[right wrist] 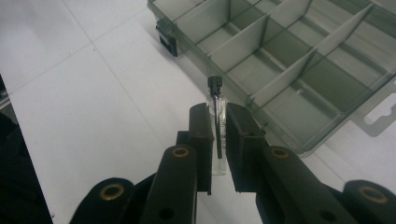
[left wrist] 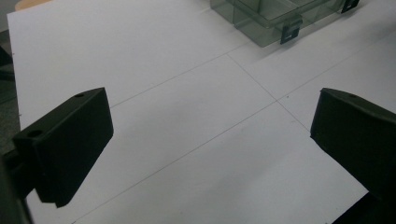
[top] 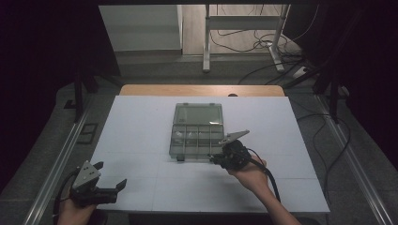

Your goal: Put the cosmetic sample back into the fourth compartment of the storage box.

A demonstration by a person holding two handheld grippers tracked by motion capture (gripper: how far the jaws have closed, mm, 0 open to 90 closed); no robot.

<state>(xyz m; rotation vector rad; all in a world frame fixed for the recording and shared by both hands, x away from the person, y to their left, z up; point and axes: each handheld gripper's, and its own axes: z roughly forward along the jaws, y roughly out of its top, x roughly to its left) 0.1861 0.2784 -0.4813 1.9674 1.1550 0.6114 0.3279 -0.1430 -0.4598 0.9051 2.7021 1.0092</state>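
At the near edge of the box: right gripper [right wrist: 218,122] pinching a small glass vial [right wrist: 217,109].
Vial: clear tube with a black cap [right wrist: 214,83] and a dark stem inside; held by its lower body, cap end sticking out past the jaw tips.
Long axis: along the jaws, cap pointing toward the compartment box [right wrist: 299,65].
Direction that matters: the open compartments lie just ahead of and beyond the cap; the nearest wall stands between vial and cell.
Box: clear grey plastic, lid [top: 197,114] folded back, cells apparently empty, though the dim high view leaves that unsure.
Nearer hand: the right, just beside the box.
Left gripper [top: 109,180]: jaws spread wide, holding nothing, well apart on the white table [top: 141,122].
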